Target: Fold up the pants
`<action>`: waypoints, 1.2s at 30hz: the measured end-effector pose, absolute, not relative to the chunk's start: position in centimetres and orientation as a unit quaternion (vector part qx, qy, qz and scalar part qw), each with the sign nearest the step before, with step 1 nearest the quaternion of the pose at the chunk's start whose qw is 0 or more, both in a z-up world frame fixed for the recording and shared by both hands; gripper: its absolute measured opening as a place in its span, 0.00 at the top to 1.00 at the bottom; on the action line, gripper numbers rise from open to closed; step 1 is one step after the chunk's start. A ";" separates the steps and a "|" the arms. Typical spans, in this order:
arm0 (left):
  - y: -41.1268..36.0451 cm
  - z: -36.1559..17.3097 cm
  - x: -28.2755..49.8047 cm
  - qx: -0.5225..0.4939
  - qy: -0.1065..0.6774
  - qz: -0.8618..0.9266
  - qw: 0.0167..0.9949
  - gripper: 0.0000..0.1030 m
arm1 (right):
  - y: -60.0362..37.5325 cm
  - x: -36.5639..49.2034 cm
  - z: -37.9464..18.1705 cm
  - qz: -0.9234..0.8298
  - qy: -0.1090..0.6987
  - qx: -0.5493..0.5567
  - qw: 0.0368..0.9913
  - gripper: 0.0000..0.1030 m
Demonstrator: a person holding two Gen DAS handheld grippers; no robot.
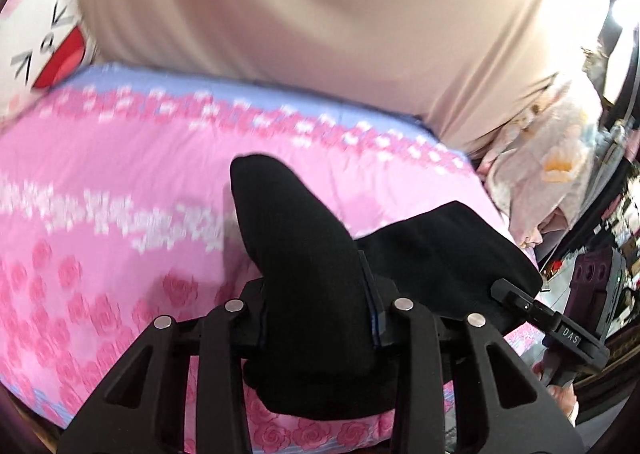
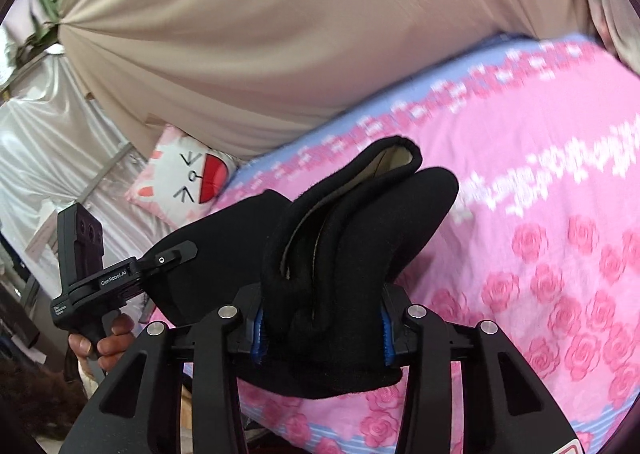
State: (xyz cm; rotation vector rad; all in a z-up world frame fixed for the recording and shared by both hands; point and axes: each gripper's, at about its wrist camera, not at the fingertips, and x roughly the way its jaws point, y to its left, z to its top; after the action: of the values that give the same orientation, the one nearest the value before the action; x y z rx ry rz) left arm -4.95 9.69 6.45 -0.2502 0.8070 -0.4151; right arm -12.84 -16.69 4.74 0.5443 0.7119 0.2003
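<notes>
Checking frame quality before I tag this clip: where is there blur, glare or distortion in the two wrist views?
Left wrist view: bedsheet print smeared by motion blur, blown-out glare at the upper right edge, black pants nearly detailless. Right wrist view: sheet lettering blurred, pants sharper with a pale lining showing, fisheye bending the bed edge.

Both wrist views close behind own jaws, angled down across pink bed [image 1: 120, 182]; share pants [image 2: 352, 238], cat pillow [image 2: 180, 182], beige curtain [image 1: 320, 2].
</notes>
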 end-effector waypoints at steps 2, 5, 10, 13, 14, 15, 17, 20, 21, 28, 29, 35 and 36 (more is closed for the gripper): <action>9.5 7.8 -4.8 -0.110 0.372 -0.207 0.898 0.68 | -16.6 -12.7 6.1 0.100 0.332 0.253 0.903 0.61; 9.3 10.0 -4.4 -0.099 0.343 -0.216 0.909 0.68 | -16.8 -12.3 8.4 0.103 0.309 0.237 0.915 0.61; 8.9 13.5 -3.1 -0.082 0.292 -0.224 0.926 0.68 | -17.3 -11.0 11.9 0.105 0.268 0.212 0.934 0.61; 8.5 15.7 -2.2 -0.064 0.254 -0.222 0.939 0.68 | -17.8 -9.6 14.2 0.108 0.241 0.196 0.944 0.61; 8.3 16.5 -1.8 -0.057 0.239 -0.221 0.944 0.68 | -18.0 -8.8 15.1 0.110 0.229 0.189 0.949 0.61; 8.0 17.2 -1.5 -0.049 0.224 -0.218 0.949 0.68 | -18.0 -8.2 15.7 0.111 0.220 0.184 0.952 0.61; 7.6 18.6 -0.4 -0.039 0.198 -0.212 0.956 0.68 | -18.3 -6.6 17.1 0.115 0.200 0.173 0.958 0.61; 7.4 19.8 1.4 -0.037 0.169 -0.204 0.963 0.68 | -18.6 -4.4 18.6 0.117 0.176 0.161 0.964 0.61; 7.3 20.2 2.2 -0.036 0.159 -0.198 0.967 0.68 | -18.8 -3.3 19.2 0.119 0.166 0.158 0.966 0.61; 6.4 20.6 8.1 -0.023 0.110 -0.158 0.981 0.68 | -20.3 3.4 19.7 0.125 0.139 0.156 0.970 0.61; 6.4 20.4 8.8 -0.020 0.109 -0.154 0.982 0.68 | -20.5 4.1 19.6 0.124 0.137 0.154 0.971 0.61; 5.5 17.7 14.7 0.006 0.064 -0.084 0.994 0.74 | -22.3 10.1 16.7 0.117 0.126 0.171 0.970 0.61; 5.2 17.2 15.2 0.023 0.050 -0.064 0.996 0.81 | -22.5 11.0 16.2 0.112 0.124 0.172 0.971 0.61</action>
State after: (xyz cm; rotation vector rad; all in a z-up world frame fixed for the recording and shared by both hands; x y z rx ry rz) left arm 15.25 5.23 17.21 0.0466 0.1007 -0.1285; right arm 10.98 -22.53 16.16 0.3479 0.2496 0.2263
